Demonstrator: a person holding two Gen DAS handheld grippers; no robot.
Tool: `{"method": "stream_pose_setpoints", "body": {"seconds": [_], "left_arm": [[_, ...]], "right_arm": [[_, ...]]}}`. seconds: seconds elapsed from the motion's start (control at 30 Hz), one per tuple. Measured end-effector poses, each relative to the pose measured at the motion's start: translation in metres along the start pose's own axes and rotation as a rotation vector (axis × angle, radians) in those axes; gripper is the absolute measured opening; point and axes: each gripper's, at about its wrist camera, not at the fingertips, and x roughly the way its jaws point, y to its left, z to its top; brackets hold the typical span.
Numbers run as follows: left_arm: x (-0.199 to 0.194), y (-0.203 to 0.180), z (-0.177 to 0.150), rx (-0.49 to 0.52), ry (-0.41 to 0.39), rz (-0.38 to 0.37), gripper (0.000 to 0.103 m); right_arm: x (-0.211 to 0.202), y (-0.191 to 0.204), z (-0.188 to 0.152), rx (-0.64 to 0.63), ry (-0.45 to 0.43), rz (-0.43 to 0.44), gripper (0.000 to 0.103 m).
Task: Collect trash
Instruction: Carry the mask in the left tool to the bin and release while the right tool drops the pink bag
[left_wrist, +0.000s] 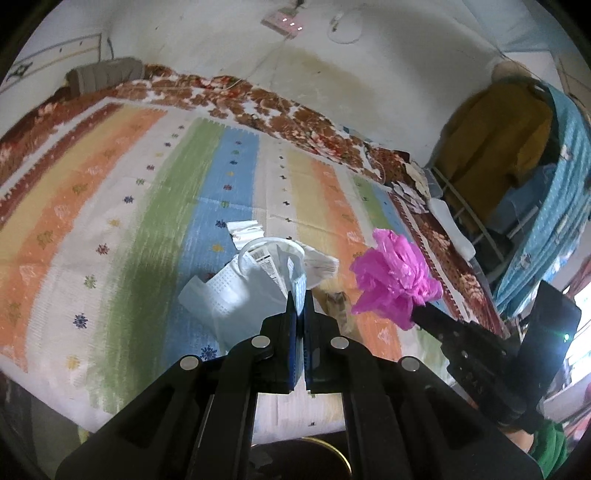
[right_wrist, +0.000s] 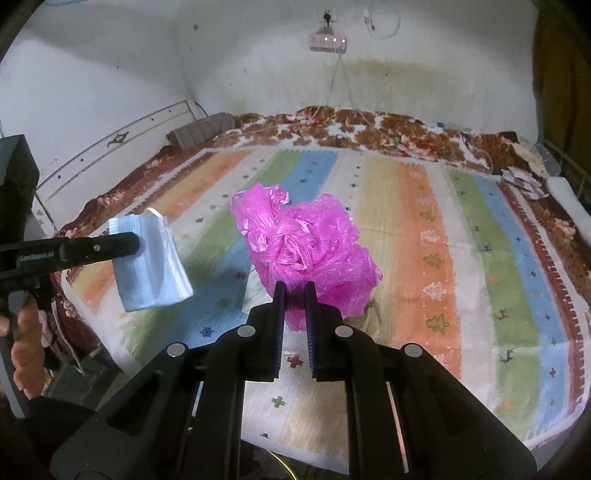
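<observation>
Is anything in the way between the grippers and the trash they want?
No. The left gripper is already shut on the face mask, and the right gripper is shut on the pink plastic bag.

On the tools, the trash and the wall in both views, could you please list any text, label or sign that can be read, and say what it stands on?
"GenGenesAI" or the like, small and blurred, reading uncertain: white lettering on the side of the left tool, seen in the right wrist view.
Barcode with fine print: on the white wrapper lying on the bed; too small to read.
Power strip on the wall: three lit dots, no readable text.
Face mask and pink plastic bag: no print.
</observation>
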Motion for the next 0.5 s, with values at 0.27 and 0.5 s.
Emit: {"method": "stream_pose_setpoints", "body": {"seconds": [0.27,0.5], "left_arm": [[-0.025,-0.023,-0.015,0.086,-0.021,0.015,0.002],[-0.043,-0.036,-0.026,0.128,-0.043,0.008,0.002]], "right_arm": [[-0.026,0.006,-0.011,0.003,-0.017,-0.011,0.009],[-0.049,0.017,-0.019,-0.006,-0.031,0.008,0.009]]}}
